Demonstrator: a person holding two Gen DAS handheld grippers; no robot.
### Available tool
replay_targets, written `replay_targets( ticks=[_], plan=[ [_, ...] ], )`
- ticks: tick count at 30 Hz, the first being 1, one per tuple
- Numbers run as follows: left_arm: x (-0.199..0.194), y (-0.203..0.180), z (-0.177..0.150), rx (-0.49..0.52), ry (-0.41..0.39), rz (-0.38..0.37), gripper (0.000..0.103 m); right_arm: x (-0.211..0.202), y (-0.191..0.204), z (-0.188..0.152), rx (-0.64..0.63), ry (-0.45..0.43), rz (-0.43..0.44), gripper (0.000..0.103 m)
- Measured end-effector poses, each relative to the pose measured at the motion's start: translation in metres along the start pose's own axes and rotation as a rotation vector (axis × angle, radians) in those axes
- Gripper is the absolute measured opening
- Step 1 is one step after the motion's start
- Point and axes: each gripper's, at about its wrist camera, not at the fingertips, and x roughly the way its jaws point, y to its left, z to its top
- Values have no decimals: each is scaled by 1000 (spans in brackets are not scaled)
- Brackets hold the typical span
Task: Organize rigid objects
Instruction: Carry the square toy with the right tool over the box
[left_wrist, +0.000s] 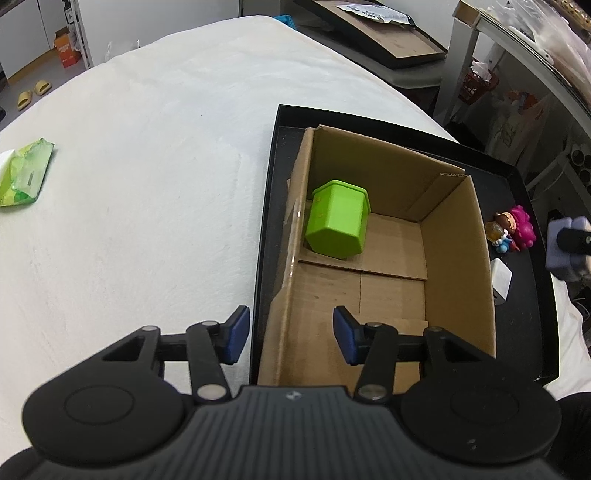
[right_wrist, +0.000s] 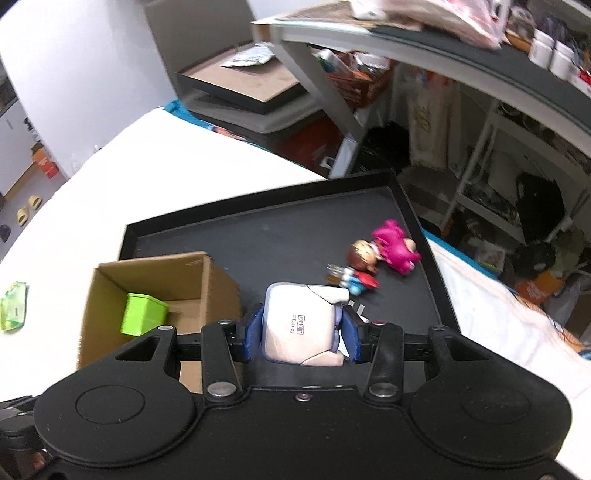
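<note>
Left wrist view
- Left gripper (left_wrist: 291, 336): its blue-padded fingers stand wide apart with nothing between them, poised over the near left wall of the box.
- Open brown cardboard box (left_wrist: 458, 236): it sits inside a shallow black rectangular tray (left_wrist: 532, 314) on a white cloth-covered table (left_wrist: 147, 184).
- Lime-green lidded plastic container (left_wrist: 338, 223): it lies tilted on the box floor, against the far left wall.
- Small toy figures, one pink, one brown-headed (left_wrist: 511, 229): they lie on the tray floor just beside the box's right wall.
- White flat card (left_wrist: 500, 278): it leans near that same wall, closer to the camera.
- Green plastic packet (left_wrist: 26, 175): it lies on the table, well apart from the tray.

Right wrist view
- Right gripper (right_wrist: 301, 334): it is clamped on a pale rounded toy box printed "POP MART" (right_wrist: 299, 325), one blue pad pressing each side, raised above the tray (right_wrist: 258, 243).
- Cardboard box (right_wrist: 218, 288): to the left of the gripper, with the green container (right_wrist: 142, 314) inside.
- Toy figures (right_wrist: 376, 254): they lie on the tray beyond the held toy box.
</note>
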Motion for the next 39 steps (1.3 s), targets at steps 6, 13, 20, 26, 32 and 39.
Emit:
replay_targets(
  ticks=[6, 13, 20, 26, 32, 39],
  plan=[
    [0, 4, 0, -4, 2, -13, 44, -2, 27, 4, -45, -2, 23, 43],
    [10, 7, 0, -3, 55, -25, 19, -2, 59, 6, -96, 0, 52, 43],
    [13, 7, -2, 29, 74, -35, 12, 7, 89, 6, -140, 16, 70, 43],
    [12, 13, -3, 22, 75, -59, 12, 19, 105, 6, -168, 34, 69, 43],
    [13, 19, -1, 3, 77, -80, 13, 30, 117, 10, -185, 51, 69, 44],
    [13, 20, -1, 5, 71, -94, 14, 20, 118, 11, -198, 7, 70, 57]
  ],
)
